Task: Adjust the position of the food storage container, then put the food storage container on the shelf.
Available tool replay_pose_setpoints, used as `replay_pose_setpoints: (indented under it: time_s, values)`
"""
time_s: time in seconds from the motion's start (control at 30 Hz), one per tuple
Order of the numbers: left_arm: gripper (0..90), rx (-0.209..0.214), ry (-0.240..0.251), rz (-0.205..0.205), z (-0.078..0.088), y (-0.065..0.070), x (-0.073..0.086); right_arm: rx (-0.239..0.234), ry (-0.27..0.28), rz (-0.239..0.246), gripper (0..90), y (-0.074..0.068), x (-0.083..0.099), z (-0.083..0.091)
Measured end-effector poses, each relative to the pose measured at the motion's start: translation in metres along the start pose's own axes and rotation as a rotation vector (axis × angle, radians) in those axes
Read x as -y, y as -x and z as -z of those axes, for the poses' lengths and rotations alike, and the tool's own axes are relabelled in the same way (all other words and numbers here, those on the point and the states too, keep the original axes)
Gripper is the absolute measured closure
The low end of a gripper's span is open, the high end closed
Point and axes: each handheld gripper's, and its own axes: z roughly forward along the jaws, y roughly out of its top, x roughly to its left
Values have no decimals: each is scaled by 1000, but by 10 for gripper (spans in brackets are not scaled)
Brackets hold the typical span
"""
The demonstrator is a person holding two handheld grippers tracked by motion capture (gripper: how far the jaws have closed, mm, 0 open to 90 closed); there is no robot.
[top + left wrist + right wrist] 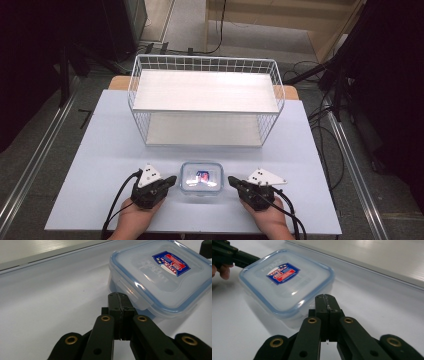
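Near the front edge of the table point(100, 165), between the 2 grippers, sits a clear box point(201, 180) with a blue-rimmed lid and a red and blue label. It stands flat on the pale surface, lid on.

On its left side the left gripper point(173, 179) points at the box, its tip just beside the wall; on the other side the right gripper point(231, 180) mirrors it. From above, both pairs of jaws look pressed together, and whether either tip touches the box is hard to tell.

Seen from the left gripper point(121, 300), its jaws are fully closed with nothing between them, the tip right at the lid's side latch, and the label print reads clearly. Seen from the right gripper point(326, 300), its jaws are also closed and empty, just short of the box's point(287, 282) near corner; beyond the box the other gripper's black arm and a few fingers point(222, 271) come in from the left.

Behind the box, well apart, the high view shows a white wire rack point(205, 101) with 2 pale shelves, one above the other. Each hand point(135, 217) grips its tool from the table's near edge, cables trailing back.
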Motion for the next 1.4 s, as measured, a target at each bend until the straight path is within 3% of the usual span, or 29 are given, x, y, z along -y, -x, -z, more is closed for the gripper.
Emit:
replay_pose_setpoints:
  time_s: [0.3,0.57,0.67,0.7,0.73,0.77,0.83,0.87,0.9,0.93,1.03,1.13,1.4]
  values:
    - [900,46,-5,-17,-14,13,-4,57,20,-51,900,13,10,27]
    - [825,8,28,-1,1,0,-3,49,50,-70,866,15,6,29]
    - [728,0,47,-2,11,-5,-2,15,74,-88,757,15,1,27]
    - [728,10,48,4,14,-8,-3,15,74,-88,757,15,1,27]
    - [638,26,52,6,16,-10,-4,-6,81,-104,656,15,-2,25]
    - [638,23,48,3,17,-11,-5,-6,81,-104,656,15,-2,25]
    - [550,4,78,7,21,-13,-7,-21,96,-136,549,15,-5,22]
    - [449,22,96,28,23,-14,-9,-10,117,-146,435,11,-8,20]
    - [390,22,96,28,23,-14,-9,-10,117,-146,435,11,-8,20]
    - [390,42,84,37,23,-14,-12,-4,122,-146,389,10,-10,18]
    - [252,68,75,50,20,-11,-14,-24,91,-159,230,4,-14,8]
    - [214,73,67,48,16,-5,-16,-31,75,-154,199,1,-16,3]
    - [175,172,33,63,-1,9,-20,-49,50,-171,159,1,-16,-4]
